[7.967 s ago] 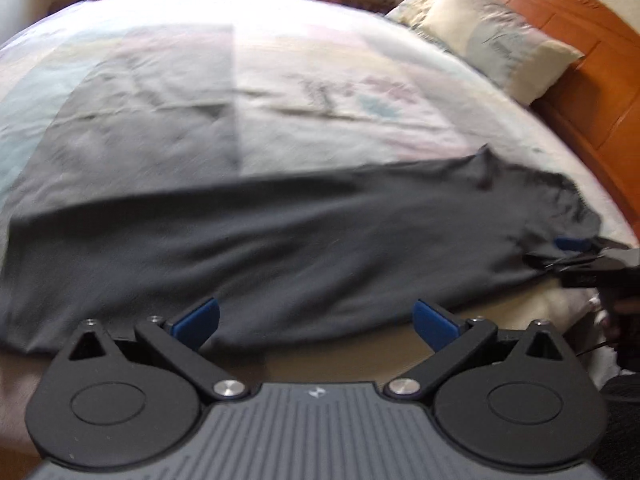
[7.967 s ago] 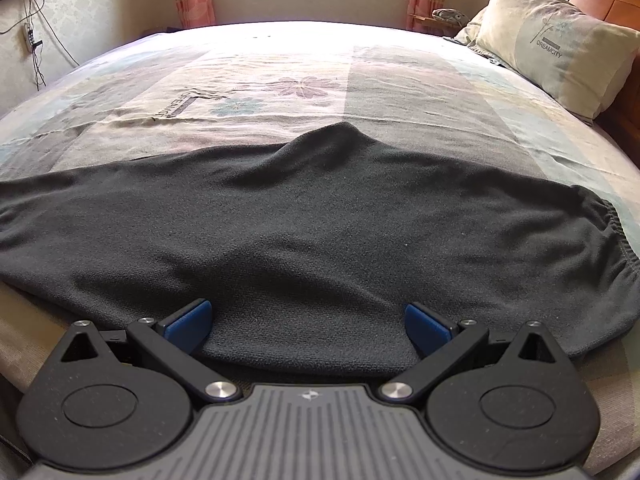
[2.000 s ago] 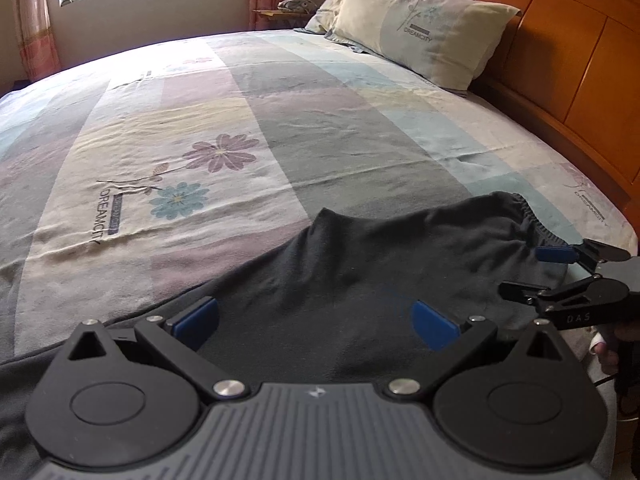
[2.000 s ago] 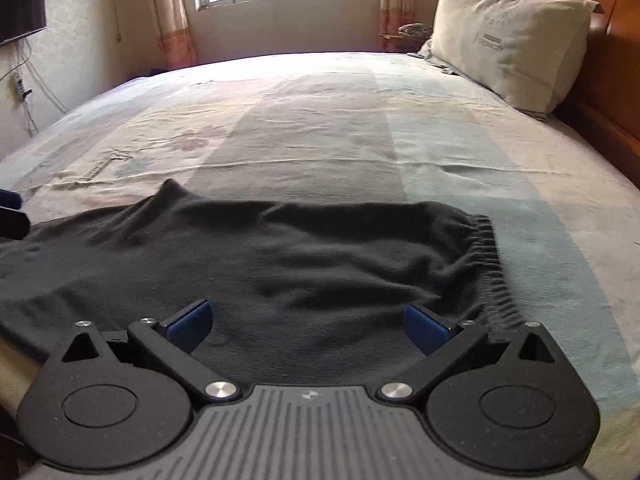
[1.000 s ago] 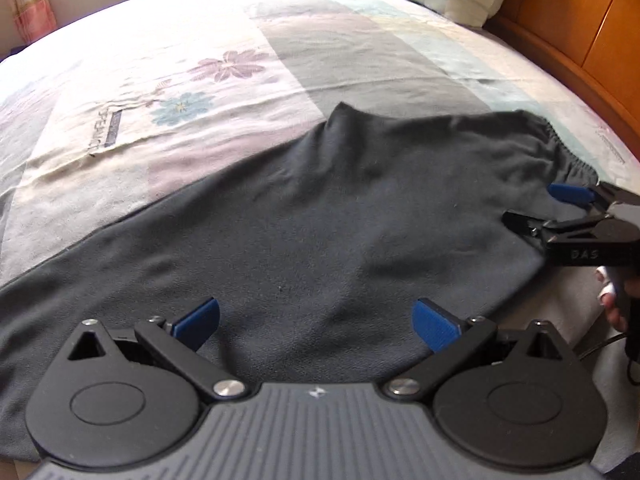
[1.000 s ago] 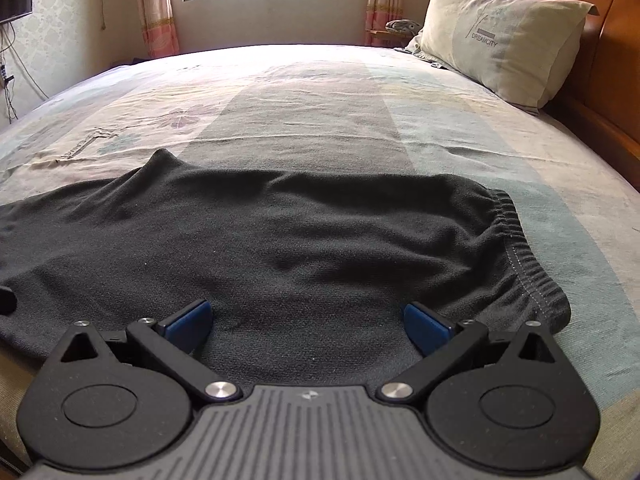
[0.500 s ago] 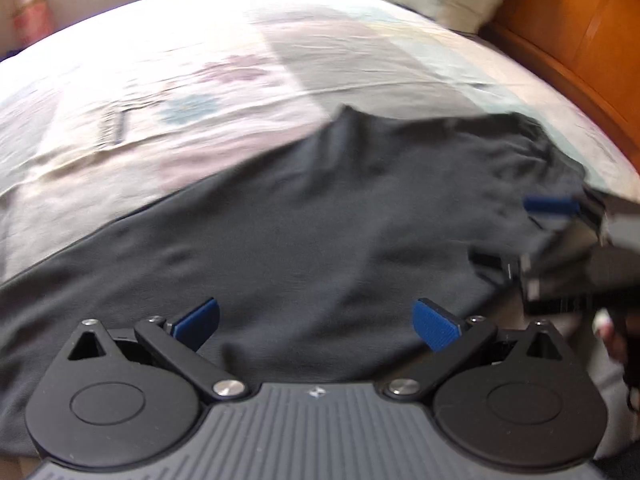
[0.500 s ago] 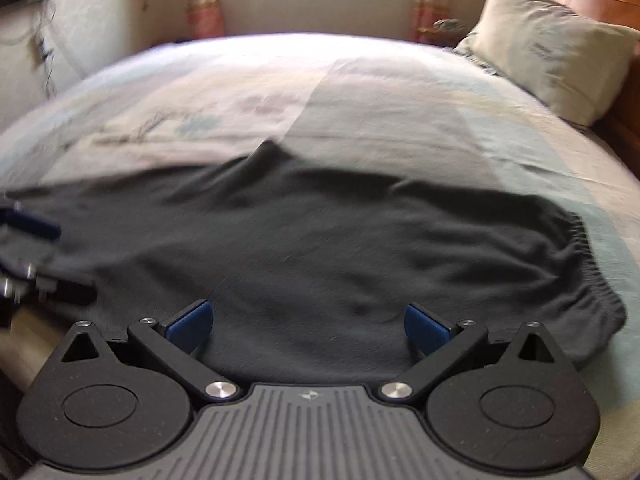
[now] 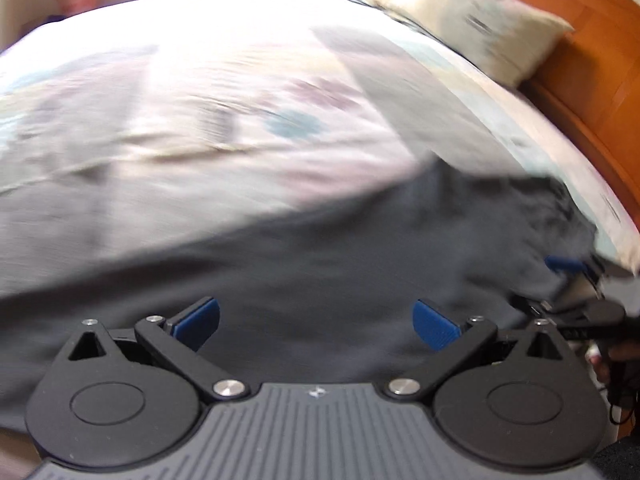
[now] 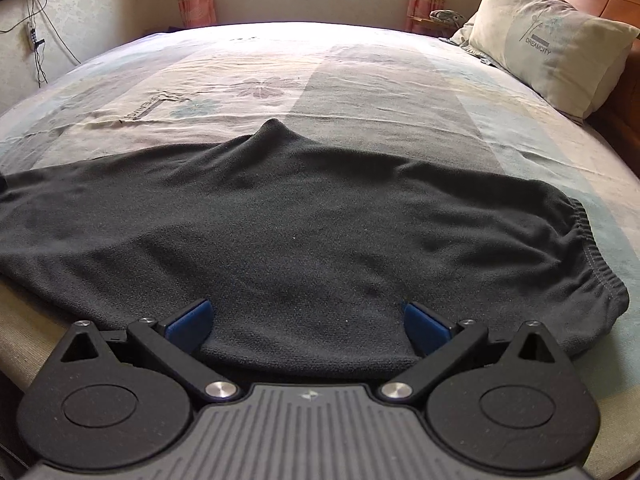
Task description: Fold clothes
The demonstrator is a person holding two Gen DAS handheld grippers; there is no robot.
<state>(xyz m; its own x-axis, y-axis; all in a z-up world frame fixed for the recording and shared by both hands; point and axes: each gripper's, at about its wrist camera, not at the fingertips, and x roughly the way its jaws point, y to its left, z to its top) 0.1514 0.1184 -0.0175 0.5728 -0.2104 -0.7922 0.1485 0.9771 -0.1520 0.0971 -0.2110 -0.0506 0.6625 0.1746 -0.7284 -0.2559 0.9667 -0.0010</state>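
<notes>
Dark trousers [image 10: 300, 236] lie spread flat along near edge of bed [image 10: 360, 80], elastic waistband [image 10: 592, 248] at right. Right gripper [image 10: 306, 322] fingers wide apart over near hem, nothing gripped. Left gripper [image 9: 316, 318] also spread apart above fabric; that view blurred. Pillow [image 10: 552, 40] against wooden headboard [image 9: 600, 60].

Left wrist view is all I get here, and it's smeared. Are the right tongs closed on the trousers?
Observer: No. The right tongs are open, and the near edge of the dark trousers lies between the pads.
Operator: Which end is on their right?
Observer: The elastic waistband, bunched, resting on the bedspread.
Operator: Anything legible on the pillow?
Observer: The pillow is printed DREAMCITY.
</notes>
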